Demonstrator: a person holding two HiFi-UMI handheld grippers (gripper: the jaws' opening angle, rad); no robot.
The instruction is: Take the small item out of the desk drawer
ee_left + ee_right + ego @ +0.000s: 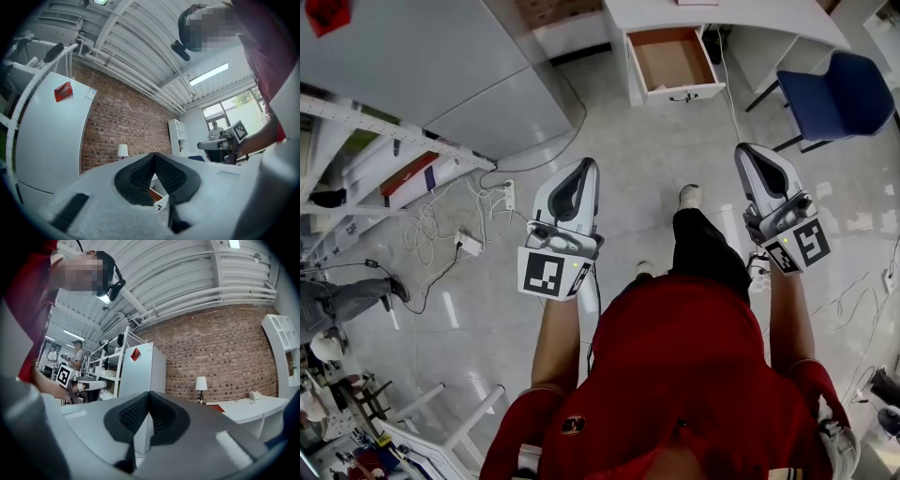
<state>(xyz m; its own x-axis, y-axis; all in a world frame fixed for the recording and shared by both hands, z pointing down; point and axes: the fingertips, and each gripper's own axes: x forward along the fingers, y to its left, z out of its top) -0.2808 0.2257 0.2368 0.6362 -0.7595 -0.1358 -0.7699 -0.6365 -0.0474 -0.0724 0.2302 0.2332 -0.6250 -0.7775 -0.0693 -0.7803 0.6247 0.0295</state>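
The white desk (pixel 750 19) stands at the far top of the head view, its drawer (pixel 673 61) pulled open with a bare brown bottom; no small item shows in it from here. My left gripper (pixel 586 169) and right gripper (pixel 748 152) are held out over the floor, well short of the desk, both shut and empty. In the left gripper view the jaws (pixel 153 154) meet at the tips, and the drawer's white front (pixel 161 204) peeks out below them. The right gripper view shows my right gripper (pixel 149 393) shut, with a white cabinet (pixel 143 376) beyond it.
A blue chair (pixel 839 94) stands right of the desk. A large white cabinet (pixel 441 66) and shelving fill the left. Cables and a power strip (pixel 469 246) lie on the tiled floor at left. Another person's leg (pixel 347 298) is at the far left.
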